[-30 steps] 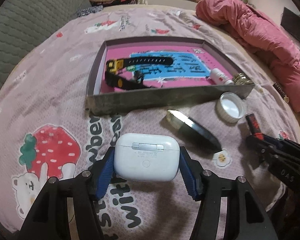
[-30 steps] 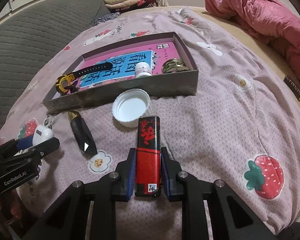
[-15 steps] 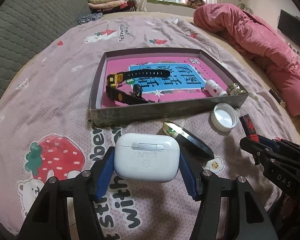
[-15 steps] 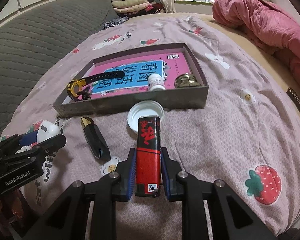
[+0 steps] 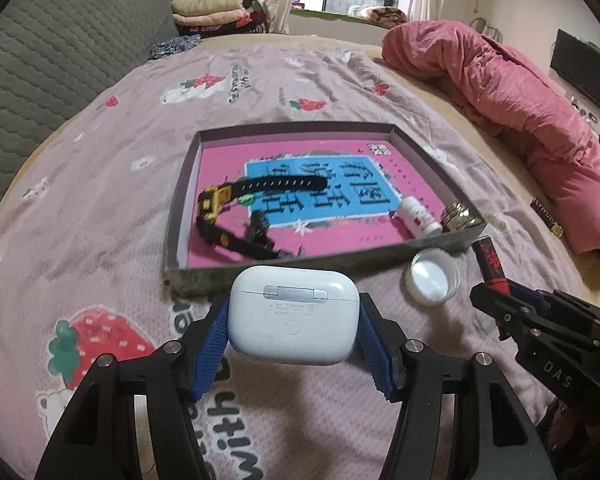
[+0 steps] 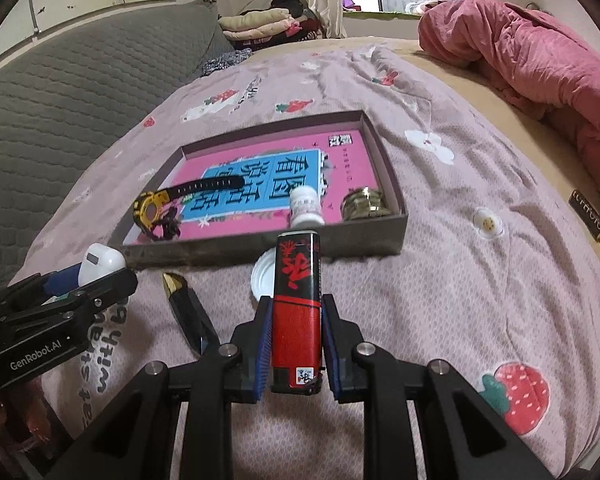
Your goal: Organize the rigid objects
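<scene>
— So, left wrist view first: what step is this?

— Carrying, I'd judge. The left claw is closed on a white earbud case, held above the bed just short of the box. Next it needs to clear the near wall and set the case on bare pink floor.

— What's in the box already?

— A black-and-yellow watch at the left, a small white bottle and a brass-coloured round thing in the near right corner. A white cap lies outside, just beside that corner.

— And the right wrist view?

— The right claw grips a red-and-black lighter lengthwise, its tip pointing toward the box wall. It likely goes in beside the bottle. A dark faceted stick with a gold tip lies on the bed, not yet collected, between the two claws.
</scene>
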Demonstrator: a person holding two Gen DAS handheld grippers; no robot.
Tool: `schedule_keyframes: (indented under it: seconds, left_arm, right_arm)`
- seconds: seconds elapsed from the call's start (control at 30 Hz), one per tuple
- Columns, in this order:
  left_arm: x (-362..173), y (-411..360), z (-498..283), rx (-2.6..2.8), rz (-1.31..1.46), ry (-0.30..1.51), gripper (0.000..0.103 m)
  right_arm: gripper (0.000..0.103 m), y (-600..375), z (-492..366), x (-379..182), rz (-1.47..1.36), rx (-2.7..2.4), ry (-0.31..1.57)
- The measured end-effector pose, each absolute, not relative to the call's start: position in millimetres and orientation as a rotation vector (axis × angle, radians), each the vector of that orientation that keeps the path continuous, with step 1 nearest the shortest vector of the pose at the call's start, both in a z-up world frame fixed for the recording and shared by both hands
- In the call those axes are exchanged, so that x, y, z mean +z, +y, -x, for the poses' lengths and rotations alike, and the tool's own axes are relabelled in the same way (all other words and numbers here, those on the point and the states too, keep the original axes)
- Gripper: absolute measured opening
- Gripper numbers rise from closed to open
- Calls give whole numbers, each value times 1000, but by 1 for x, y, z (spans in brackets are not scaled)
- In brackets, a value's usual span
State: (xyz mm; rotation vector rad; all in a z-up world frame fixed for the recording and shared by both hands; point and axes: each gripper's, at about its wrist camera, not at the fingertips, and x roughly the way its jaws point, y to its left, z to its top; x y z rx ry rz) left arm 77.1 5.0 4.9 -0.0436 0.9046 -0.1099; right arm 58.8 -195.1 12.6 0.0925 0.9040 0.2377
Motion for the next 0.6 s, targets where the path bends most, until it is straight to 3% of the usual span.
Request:
schedule_keyframes:
  seconds: [0.6]
  left_arm:
    - [19,4,-133,-83,86,885,63]
  right_arm:
    - [23,-201,-93,44,-90,218,824]
